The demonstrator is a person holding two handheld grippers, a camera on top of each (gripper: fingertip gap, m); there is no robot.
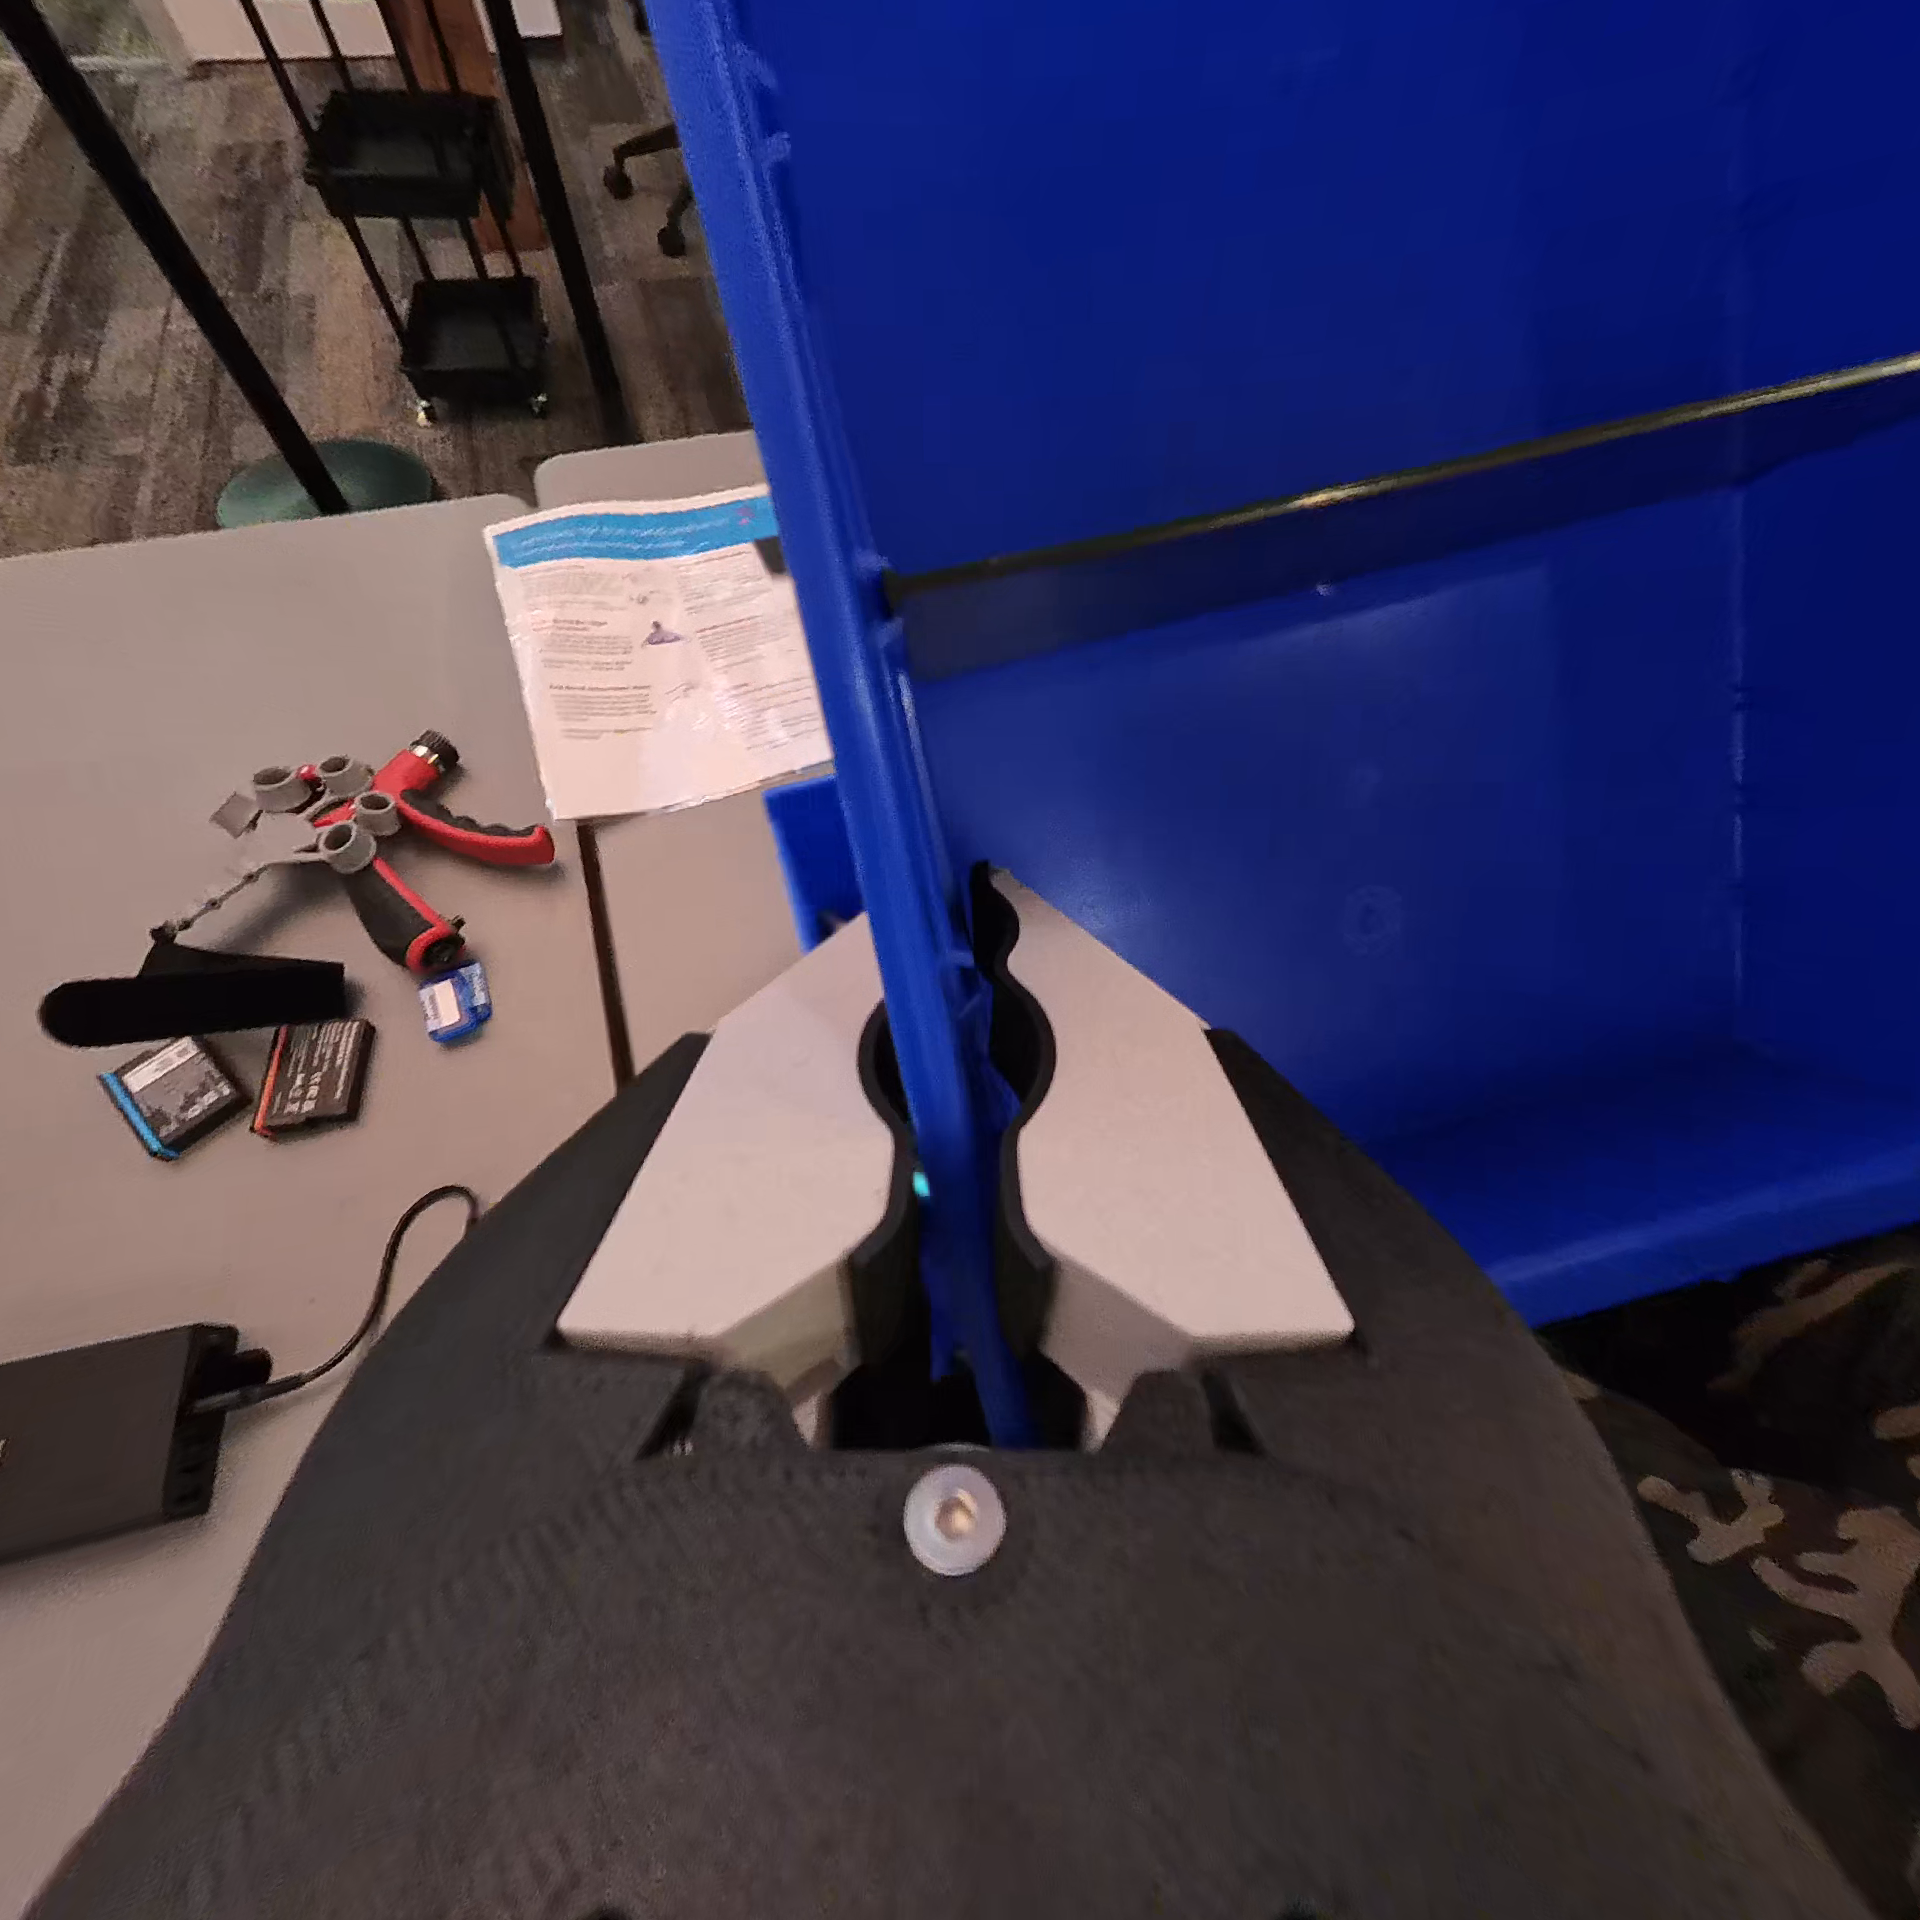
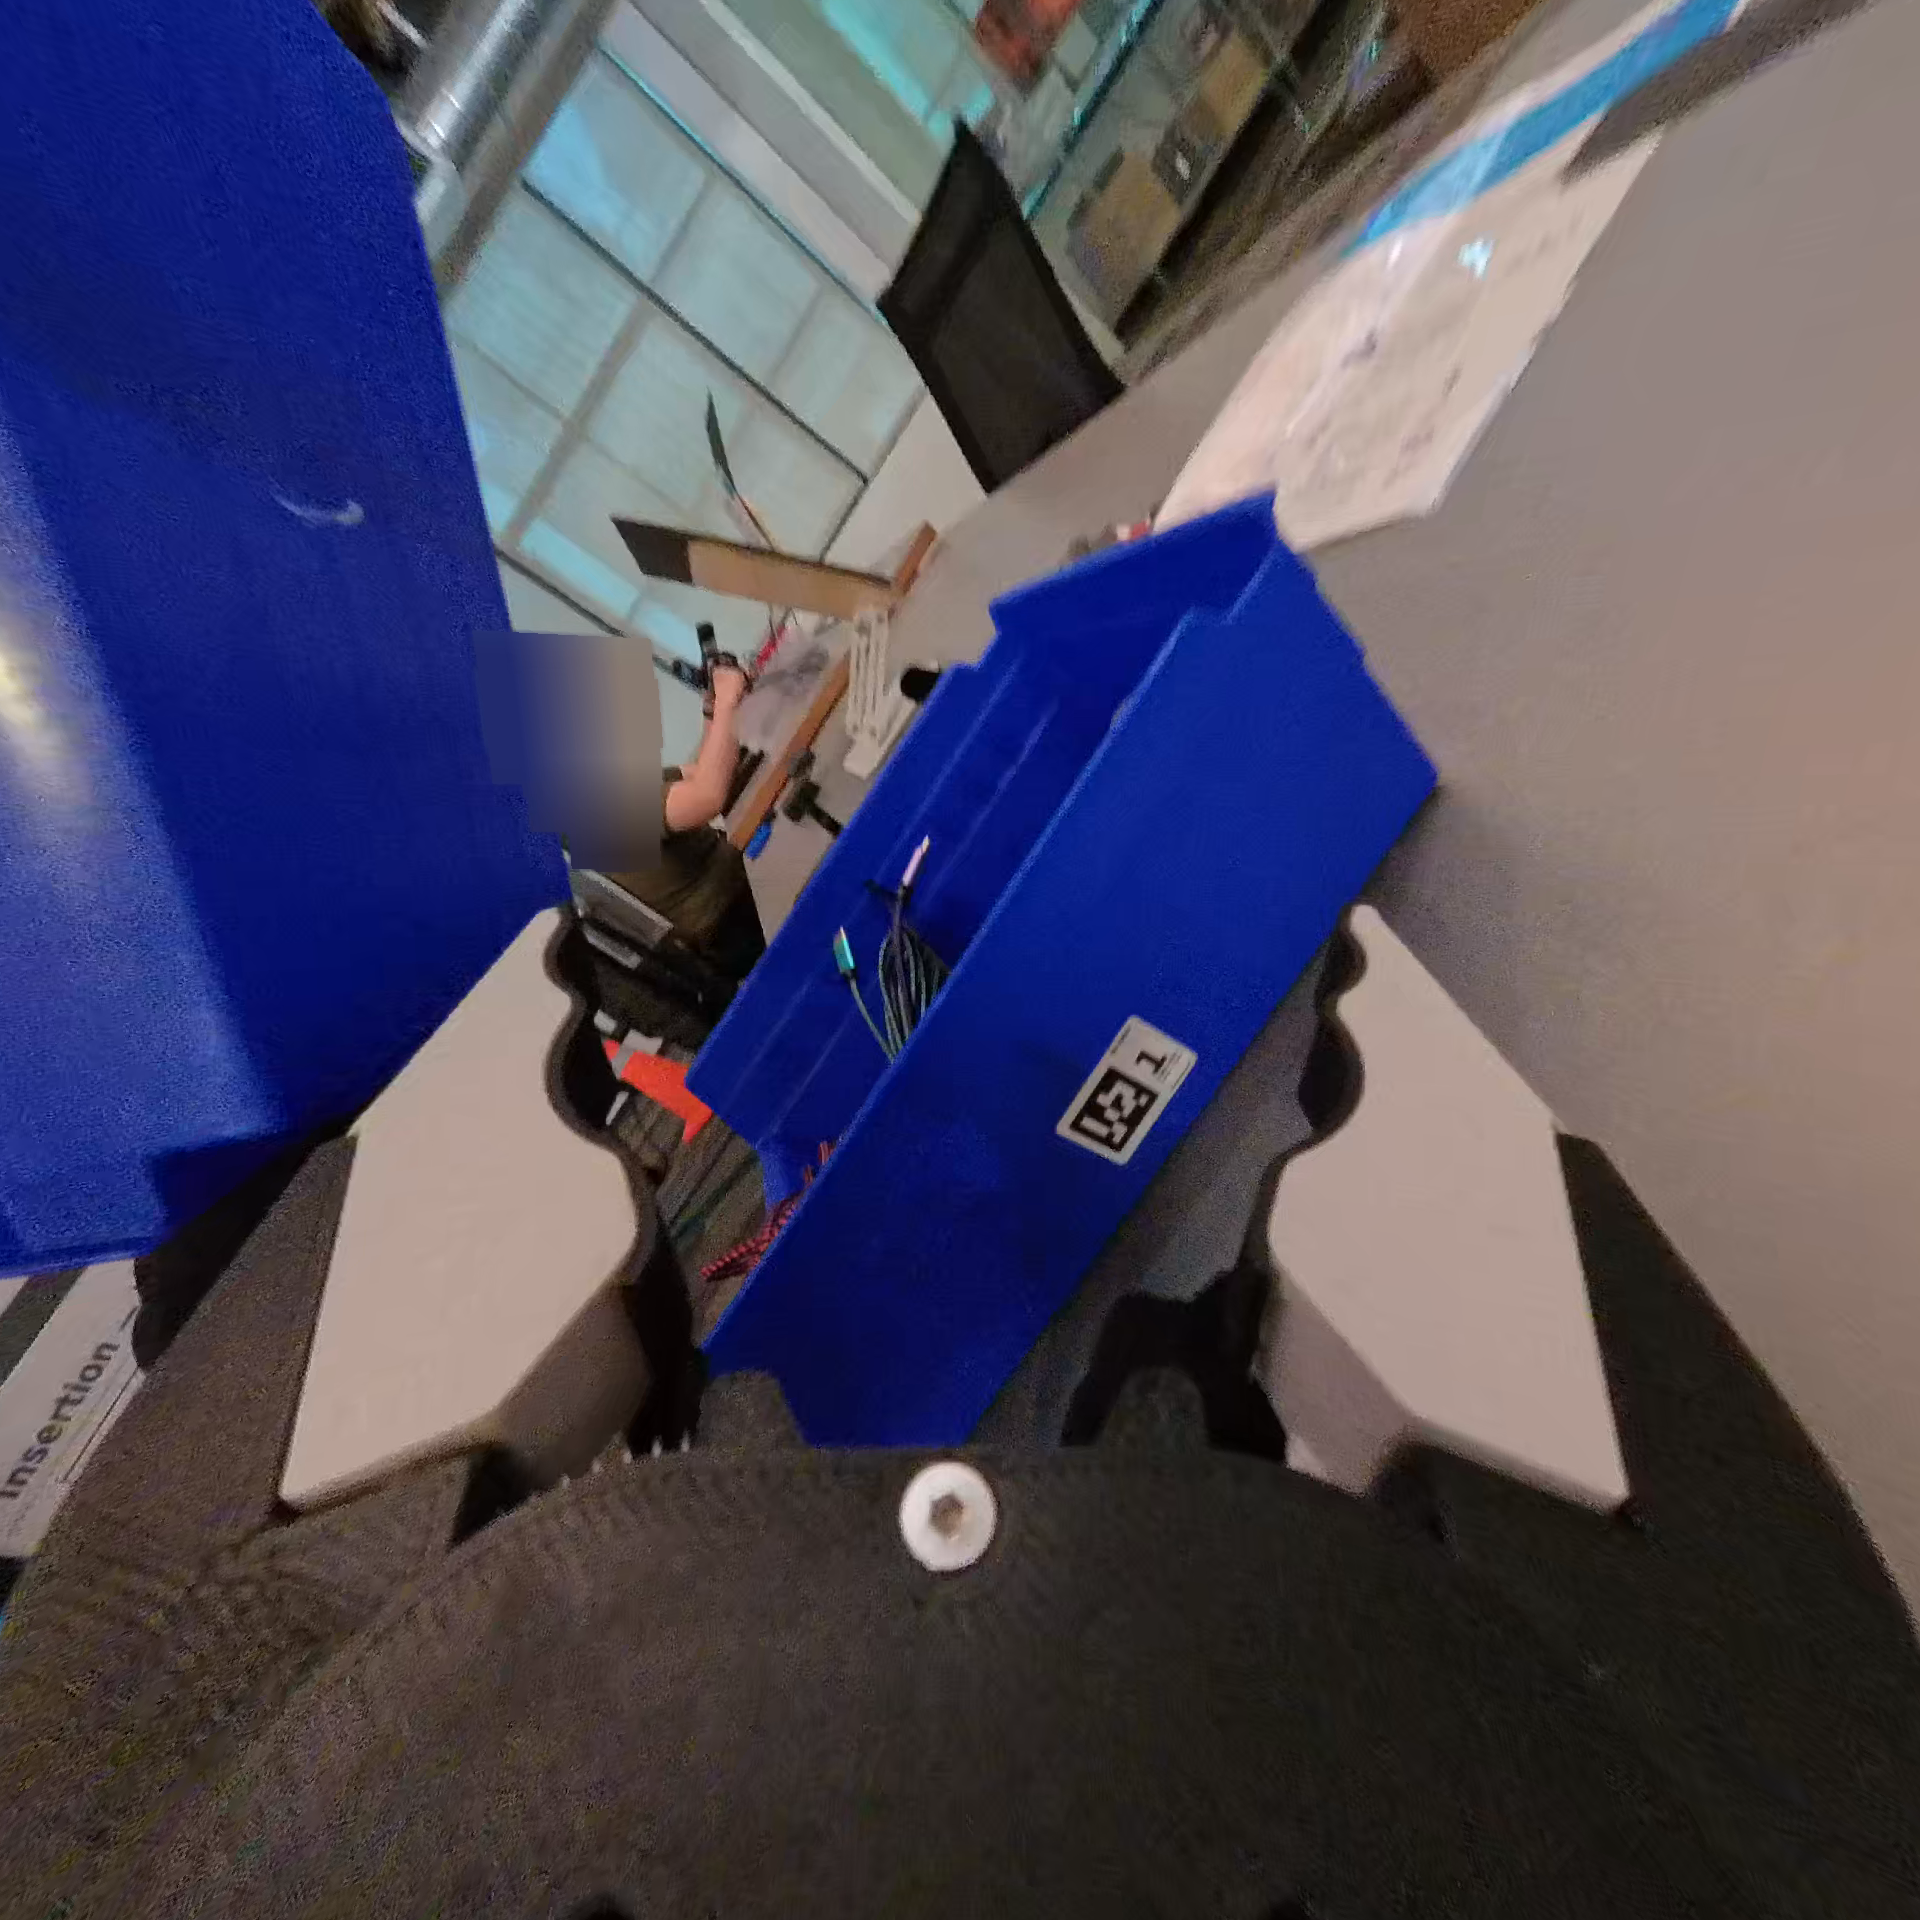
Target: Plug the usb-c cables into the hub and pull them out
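Dark grey rectangular hub [image 1: 99, 1439] sits at lower left of the left wrist frame on the grey table [image 1: 260, 665], thin black cable [image 1: 384, 1288] plugged into its near end and looping right. USB-C cables [image 2: 899, 961], a bundle with teal and pale connector tips, lie inside a narrow blue plastic bin [image 2: 1101, 935] at centre of the right wrist frame; a red-and-black braided cable [image 2: 758, 1231] pokes out near its lower end.

Left gripper [image 1: 951, 1049]: jaws pinched on the rim wall of a big blue plastic bin [image 1: 1351, 727], which fills the right half of the frame; a black divider bar runs across its inside.

Right gripper [image 2: 951, 1049]: jaws spread wide, the narrow bin's end between them; can't tell if they touch it. Bin side carries a white sticker with a black square code [image 2: 1127, 1091]; not transcribing.

Left frame, mid left: red-and-black handled tool with grey caps [image 1: 395, 831], two flat black battery packs [image 1: 244, 1081], small blue card [image 1: 454, 1001], black strap [image 1: 197, 1003]. Printed white sheet with blue header [image 1: 655, 655] at upper centre; text too blurred.

Right frame is tilted and blurry; a person [image 2: 696, 831] is seated in the background at left centre.
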